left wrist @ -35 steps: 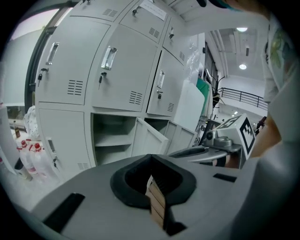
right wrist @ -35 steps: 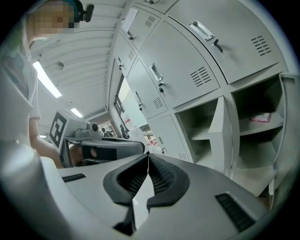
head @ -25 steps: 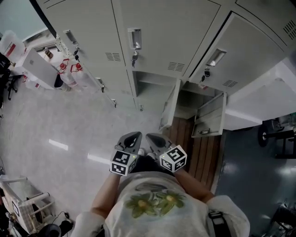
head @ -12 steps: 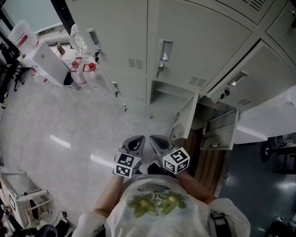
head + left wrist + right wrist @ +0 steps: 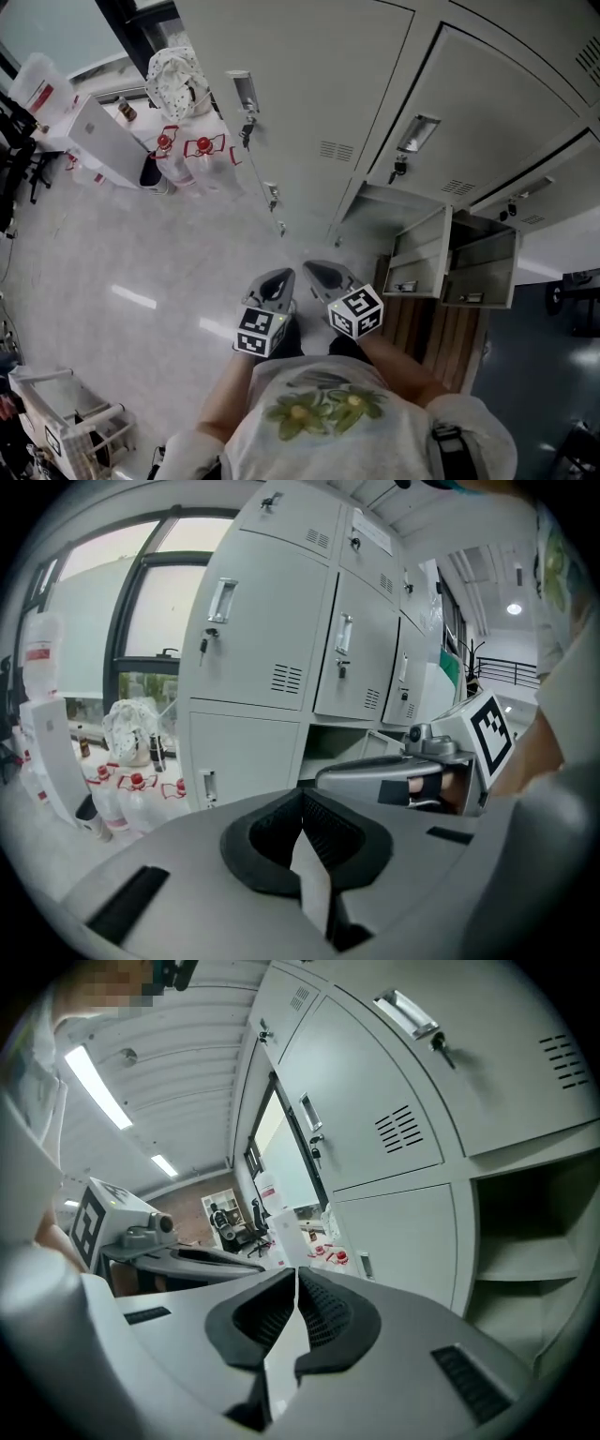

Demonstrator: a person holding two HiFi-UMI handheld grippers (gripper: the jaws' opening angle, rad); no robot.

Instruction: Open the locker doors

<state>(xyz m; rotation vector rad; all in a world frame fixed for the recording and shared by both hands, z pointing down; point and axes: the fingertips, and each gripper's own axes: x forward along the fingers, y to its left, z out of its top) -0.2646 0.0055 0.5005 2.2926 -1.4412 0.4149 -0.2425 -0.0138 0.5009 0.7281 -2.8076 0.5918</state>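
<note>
Before the lockers, near their open doors, left gripper and right gripper (jaws together, empty) hover over floor.

Lockers: pale grey painted sheet metal, smooth, satin rather than glossy; recessed handles bright bare metal. Floor pale, speckled, polished enough to throw back streaks of light, and next to it a strip of brown wooden slats, duller and grained. Left tool and right tool: smooth matt grey plastic shells, black ribbed pads that look rubbery; bottles clear plastic with red caps; person's shirt soft pale cloth, printed.
</note>
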